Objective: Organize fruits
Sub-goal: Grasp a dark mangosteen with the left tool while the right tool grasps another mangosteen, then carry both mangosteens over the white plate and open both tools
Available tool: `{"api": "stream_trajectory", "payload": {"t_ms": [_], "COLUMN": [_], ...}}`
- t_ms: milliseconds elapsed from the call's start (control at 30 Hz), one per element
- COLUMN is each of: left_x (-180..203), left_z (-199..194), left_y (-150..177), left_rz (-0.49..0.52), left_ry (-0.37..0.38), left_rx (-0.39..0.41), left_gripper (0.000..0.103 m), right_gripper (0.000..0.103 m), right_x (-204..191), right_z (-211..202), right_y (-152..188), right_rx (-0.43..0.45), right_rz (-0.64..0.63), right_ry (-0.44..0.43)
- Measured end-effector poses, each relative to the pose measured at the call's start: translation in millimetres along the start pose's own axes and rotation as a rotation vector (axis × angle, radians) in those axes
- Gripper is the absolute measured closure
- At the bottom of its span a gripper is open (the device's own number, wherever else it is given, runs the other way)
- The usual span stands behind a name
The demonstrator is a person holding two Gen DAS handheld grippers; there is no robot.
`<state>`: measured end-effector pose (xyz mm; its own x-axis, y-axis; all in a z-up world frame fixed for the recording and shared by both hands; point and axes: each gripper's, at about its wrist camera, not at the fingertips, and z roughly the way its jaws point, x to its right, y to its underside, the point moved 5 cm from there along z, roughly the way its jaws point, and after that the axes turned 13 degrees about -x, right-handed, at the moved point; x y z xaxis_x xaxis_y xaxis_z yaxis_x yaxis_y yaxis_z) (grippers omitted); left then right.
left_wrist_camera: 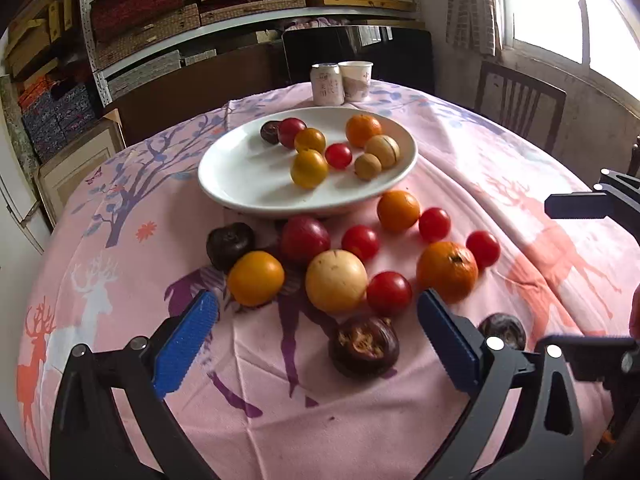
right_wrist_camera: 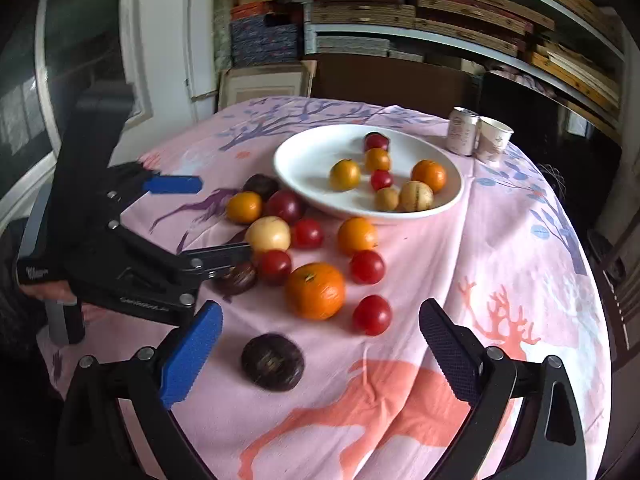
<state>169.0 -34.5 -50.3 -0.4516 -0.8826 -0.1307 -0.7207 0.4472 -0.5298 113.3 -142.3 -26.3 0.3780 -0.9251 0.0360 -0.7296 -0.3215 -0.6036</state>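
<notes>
Hovering low over the near edge of the round table, the left gripper has its jaws spread wide and holds nothing, its blue pads flanking a pale yellow fruit and a small red tomato on the pink tablecloth. Toward the table's left side lie a dark purple fruit and an orange-yellow fruit, with a deep red plum just behind them. Near the middle, a split dark fruit sits closest to the near edge, and a large tangerine rests right of it among more red tomatoes. Farther back, the white plate carries eight small fruits, and a can and a paper cup touch at the far edge. On the right, the right gripper is also wide apart and empty, above a whole dark fruit near the table's near edge
</notes>
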Motion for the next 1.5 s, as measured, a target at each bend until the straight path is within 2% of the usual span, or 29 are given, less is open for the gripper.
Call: {"api": "stream_trajectory", "payload": {"t_ms": [100,233,267,300,333,367,400,433,500,567,633,700,833,933,1000,1100,1367,1400,1433,1467,1500], "left_x": [2,1,2,5,7,10,12,15,21,23,21,17,-5,-26,-38,-51,-63,-64,-66,-70,-72], "left_z": [10,12,14,18,22,29,28,25,20,13,4,-11,-30,-30,-17,5,62,66,68,66,62], "left_y": [11,13,13,13,14,16,17,17,22,26,25,17,-16,-42,-58,-75,-105,-107,-107,-107,-106], "left_rz": [-0.001,-0.02,-0.012,0.0,0.011,0.025,0.028,0.041,0.063,0.059,0.061,0.06,0.007,-0.033,-0.039,-0.058,-0.049,-0.053,-0.06,-0.079,-0.087], "left_ry": [0.007,0.058,0.08,0.089,0.095,0.113,0.105,0.089,0.059,0.094,0.094,0.091,0.023,-0.034,-0.024,0.053,0.065,0.051,0.024,-0.024,-0.035], "left_rx": [-0.054,-0.067,-0.077,-0.095,-0.119,-0.162,-0.153,-0.147,-0.148,-0.149,-0.134,-0.086,0.02,0.075,0.06,0.053,-0.039,-0.041,-0.039,-0.02,0.007], "left_gripper": [0.004,0.005,0.006,0.013,0.04,0.05,0.052,0.062,0.062,0.063,0.063,0.063,0.063,0.063,0.062,0.062,0.061,0.056,0.029,0.011,0.009], "right_gripper": [0.004,0.004,0.01,0.025,0.036,0.054,0.061,0.061,0.061,0.061,0.061,0.061,0.061,0.061,0.061,0.061,0.06,0.045,0.03,0.02,0.013], "right_x": [-15,-16,-17,-19,-22,-26,-28,-29,-30,-32,-31,-25,-4,13,24,41,57,58,58,59,59], "right_z": [10,29,35,40,43,45,45,45,43,37,24,9,-2,4,11,30,76,80,82,83,81], "right_y": [13,17,18,18,18,19,19,20,23,27,27,18,-16,-48,-68,-92,-128,-128,-128,-125,-123], "right_rx": [-0.043,-0.093,-0.115,-0.134,-0.147,-0.158,-0.16,-0.162,-0.17,-0.171,-0.138,-0.086,0.003,0.047,0.067,0.048,-0.004,-0.007,-0.003,0.004,0.018], "right_rz": [-0.047,-0.003,-0.006,-0.012,-0.021,-0.03,-0.021,-0.011,0.015,0.024,0.026,0.036,0.126,0.15,0.15,0.185,0.17,0.168,0.159,0.157,0.145], "right_ry": [0.046,-0.042,-0.054,-0.066,-0.076,-0.096,-0.093,-0.089,-0.093,-0.098,-0.078,-0.049,0.032,0.038,0.052,0.055,-0.018,-0.041,-0.046,0.009,0.058]}}
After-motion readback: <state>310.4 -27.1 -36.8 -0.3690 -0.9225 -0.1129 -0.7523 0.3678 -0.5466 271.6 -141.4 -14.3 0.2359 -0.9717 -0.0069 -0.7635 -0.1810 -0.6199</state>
